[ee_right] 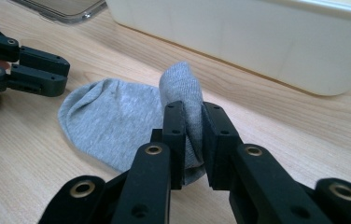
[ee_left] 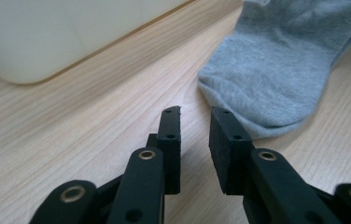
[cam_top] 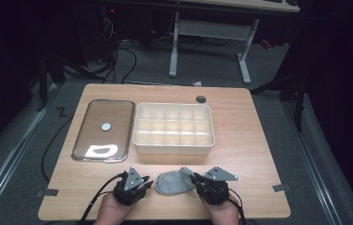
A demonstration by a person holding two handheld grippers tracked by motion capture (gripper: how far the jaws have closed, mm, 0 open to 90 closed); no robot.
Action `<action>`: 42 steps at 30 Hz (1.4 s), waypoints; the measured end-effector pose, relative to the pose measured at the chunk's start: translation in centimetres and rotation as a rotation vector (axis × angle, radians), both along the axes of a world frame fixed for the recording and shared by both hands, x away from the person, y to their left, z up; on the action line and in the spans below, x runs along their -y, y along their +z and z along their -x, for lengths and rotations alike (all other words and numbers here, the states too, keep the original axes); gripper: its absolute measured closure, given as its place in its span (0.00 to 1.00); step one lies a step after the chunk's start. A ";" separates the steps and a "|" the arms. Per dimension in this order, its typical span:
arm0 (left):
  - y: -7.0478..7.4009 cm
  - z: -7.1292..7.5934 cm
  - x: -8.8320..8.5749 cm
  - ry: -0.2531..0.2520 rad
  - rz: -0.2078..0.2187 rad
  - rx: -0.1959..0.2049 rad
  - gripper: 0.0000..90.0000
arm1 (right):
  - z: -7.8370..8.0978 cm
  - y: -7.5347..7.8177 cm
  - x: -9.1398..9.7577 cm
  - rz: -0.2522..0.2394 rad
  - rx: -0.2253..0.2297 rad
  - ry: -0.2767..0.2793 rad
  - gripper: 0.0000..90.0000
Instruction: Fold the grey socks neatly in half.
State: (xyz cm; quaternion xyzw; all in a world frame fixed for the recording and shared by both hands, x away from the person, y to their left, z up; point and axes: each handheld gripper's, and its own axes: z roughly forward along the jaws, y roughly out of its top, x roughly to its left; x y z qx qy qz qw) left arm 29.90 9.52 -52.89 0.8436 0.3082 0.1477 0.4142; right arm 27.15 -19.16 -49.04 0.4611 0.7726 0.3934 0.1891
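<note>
A grey sock (cam_top: 174,183) lies near the front edge of a wooden table (cam_top: 249,140), between two hand-held grippers. The right gripper (ee_right: 192,135) has its fingers (ee_right: 215,140) clenched on a raised fold of the sock's edge, the cloth bunched upright between the pads while the rest of the sock spreads flat on the wood toward the other hand. In the high view the right gripper (cam_top: 197,179) sits at the sock's right end, with a grey three-cornered plate on its top and a cable trailing back along the person's forearm.

The left gripper (ee_left: 196,121) stands just beside the sock's rounded end, its fingers (ee_left: 227,140) parted by a narrow gap with nothing but bare wood between them; the pads do not press on the cloth, though the right-hand pad in the left gripper view lies very close to the sock's (ee_left: 281,60) hem. Seen from above, the left gripper (cam_top: 147,183) is at the sock's left end.

Behind the sock, farther up the table, stands a cream plastic box (cam_top: 173,129) divided into many small compartments. To its left lies a clear lid (cam_top: 103,130), flat on the wood, with a round white spot at its middle. Both are well apart from the sock.
</note>
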 end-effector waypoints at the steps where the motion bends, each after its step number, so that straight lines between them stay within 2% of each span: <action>1: -0.1 0.0 0.1 0.002 -0.002 -0.005 0.83 | -0.1 0.1 -0.1 0.004 -0.004 -0.004 0.90; 9: -0.4 0.1 0.7 -0.015 -0.019 -0.013 0.81 | 0.0 0.8 -1.1 0.056 0.020 -0.006 0.90; 15: -0.5 0.3 1.0 -0.025 -0.032 -0.005 0.82 | 0.2 1.4 -1.7 0.089 0.032 0.003 0.90; 20: -0.5 0.3 1.0 -0.032 -0.030 -0.007 0.82 | 0.3 1.4 -3.2 0.157 0.045 0.024 0.90; 27: -0.5 0.3 1.2 -0.040 -0.046 0.000 0.82 | 0.1 0.9 -5.1 0.171 0.036 0.052 0.90; 31: -0.5 0.3 1.1 -0.041 -0.041 -0.005 0.82 | 0.1 0.7 -5.9 0.178 0.032 0.062 0.90; 38: -0.5 0.2 1.1 -0.044 -0.040 -0.006 0.83 | 0.0 0.4 -7.9 0.175 0.042 0.104 0.90; 42: -0.5 0.2 1.1 -0.044 -0.040 -0.007 0.83 | 0.0 0.4 -8.3 0.167 0.053 0.115 0.90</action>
